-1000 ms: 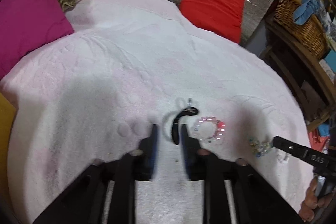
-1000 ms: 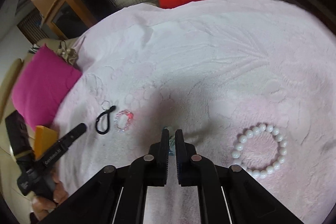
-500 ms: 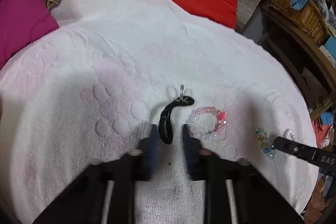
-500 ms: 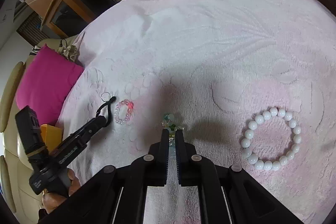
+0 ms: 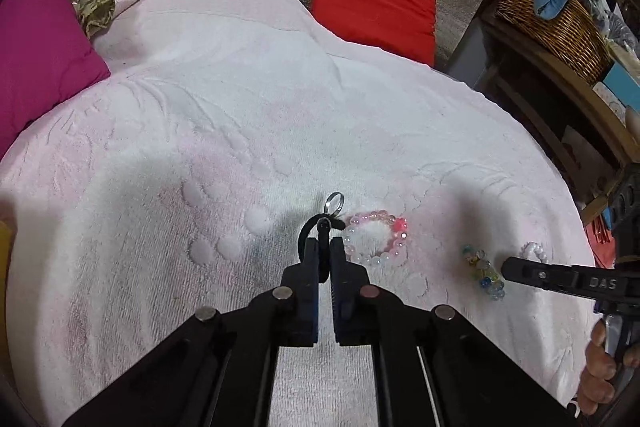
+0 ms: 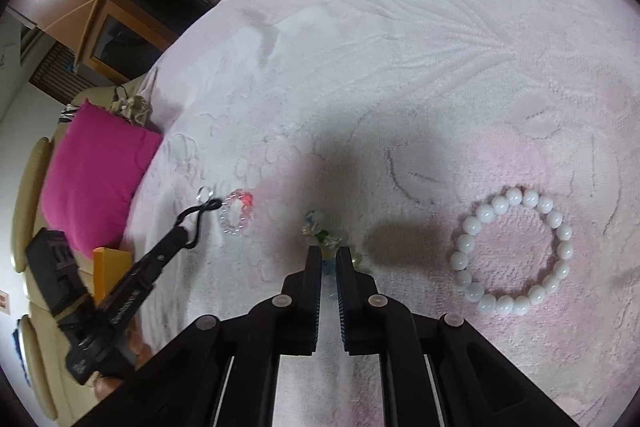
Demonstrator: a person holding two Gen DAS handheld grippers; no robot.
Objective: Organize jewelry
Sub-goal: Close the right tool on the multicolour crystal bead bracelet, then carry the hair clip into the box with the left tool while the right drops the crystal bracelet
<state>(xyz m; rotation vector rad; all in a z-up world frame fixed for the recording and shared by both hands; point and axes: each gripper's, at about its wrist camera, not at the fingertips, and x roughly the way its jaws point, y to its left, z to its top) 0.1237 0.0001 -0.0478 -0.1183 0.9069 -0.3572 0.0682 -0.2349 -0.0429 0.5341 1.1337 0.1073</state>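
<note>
the left gripper (image 5: 324, 253) jaws, spread a second ago, now pinch the black cord (image 5: 307, 231) with its ring, left of the pink bead bracelet (image 5: 376, 239) on the towel (image 5: 240, 115). the right gripper (image 6: 329, 259) jaws stay pressed on the glass bead bracelet (image 6: 320, 227). i think both can be lifted.

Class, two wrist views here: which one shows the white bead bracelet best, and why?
The right wrist view: the white bead bracelet lies whole on the pink towel. The left wrist view shows only a few white beads behind the right gripper.

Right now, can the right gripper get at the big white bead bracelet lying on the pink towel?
Probably yes: the white bead bracelet lies uncovered beside the right gripper, but that is shut on the multicoloured glass bead bracelet.
</note>
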